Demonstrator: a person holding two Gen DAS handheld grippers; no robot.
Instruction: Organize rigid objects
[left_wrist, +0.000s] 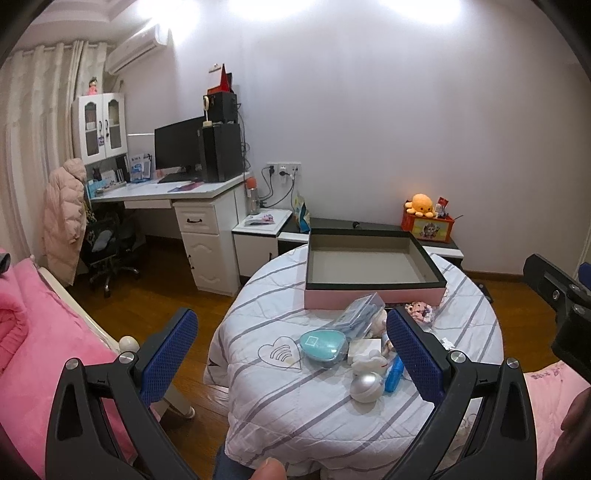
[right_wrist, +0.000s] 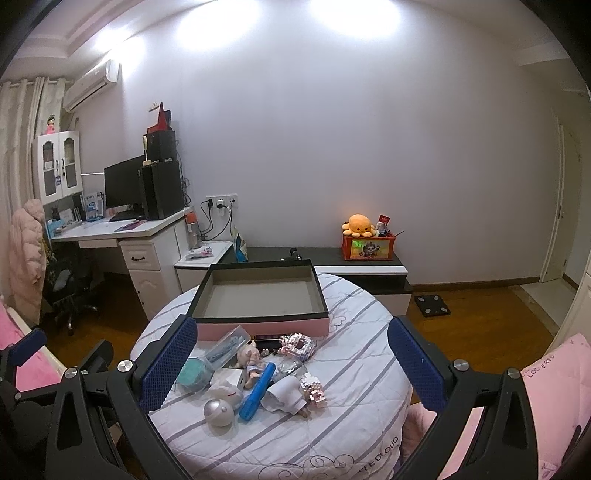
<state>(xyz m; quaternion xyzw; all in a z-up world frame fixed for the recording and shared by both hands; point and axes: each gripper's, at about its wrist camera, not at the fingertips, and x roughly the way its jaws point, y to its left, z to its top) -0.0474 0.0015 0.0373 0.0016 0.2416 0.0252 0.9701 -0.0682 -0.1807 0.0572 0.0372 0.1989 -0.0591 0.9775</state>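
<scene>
A pink box with a black rim (left_wrist: 373, 295) (right_wrist: 258, 325) lies open and empty at the far side of a round table under a striped cloth (left_wrist: 295, 413) (right_wrist: 351, 369). In front of it is a pile of small items: a teal heart case (left_wrist: 323, 345) (right_wrist: 194, 373), a clear plastic case (left_wrist: 360, 314) (right_wrist: 225, 349), a silver ball (left_wrist: 365, 386) (right_wrist: 218, 411), a blue pen-like tube (right_wrist: 256, 391) (left_wrist: 393, 373), a small doll (right_wrist: 251, 360) and pink block figures (right_wrist: 297, 345). My left gripper (left_wrist: 291, 350) and right gripper (right_wrist: 291, 363) hover open above the near side, holding nothing.
A pink bed (left_wrist: 33, 332) flanks the table on the left. A pink cushion (right_wrist: 554, 387) lies at the right. Behind are a white desk with monitor (left_wrist: 177, 188), an office chair (left_wrist: 107, 247), a low cabinet with a red toy box (right_wrist: 369, 249), and a floor scale (right_wrist: 432, 304).
</scene>
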